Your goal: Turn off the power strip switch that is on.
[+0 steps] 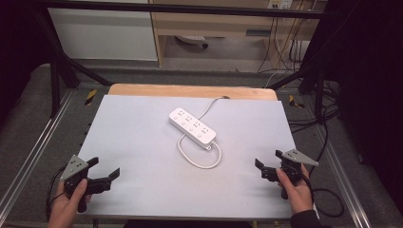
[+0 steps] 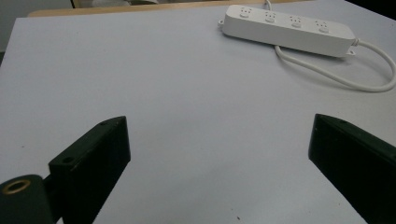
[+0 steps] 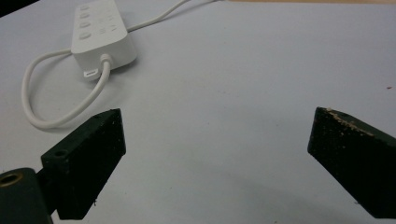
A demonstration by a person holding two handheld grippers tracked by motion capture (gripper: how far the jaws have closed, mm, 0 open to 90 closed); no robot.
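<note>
The power strip [image 1: 192,126] lies flat near the middle of the table [image 1: 142,142], white on the pale grey top, set at a slant so that one end points toward the far left and the other toward the near right. Its sockets face up. Going left to right across the table: the left gripper [image 1: 105,167] sits at the near left corner, held in the person's left hand [image 1: 71,202], its jaws spread wide with nothing between them; in the left gripper view [image 2: 219,149] only bare tabletop shows in the gap, and the power strip [image 2: 287,29] is well ahead, apart from it. Next comes the strip itself, with its white cable [image 1: 202,159] curling in a loop toward the near side from its near right end, then running off past the far edge. At the near right corner the right gripper [image 1: 268,160] is held in the right hand [image 1: 297,187], its jaws also spread and gripping nothing, well apart from the strip [image 3: 102,35].
</note>
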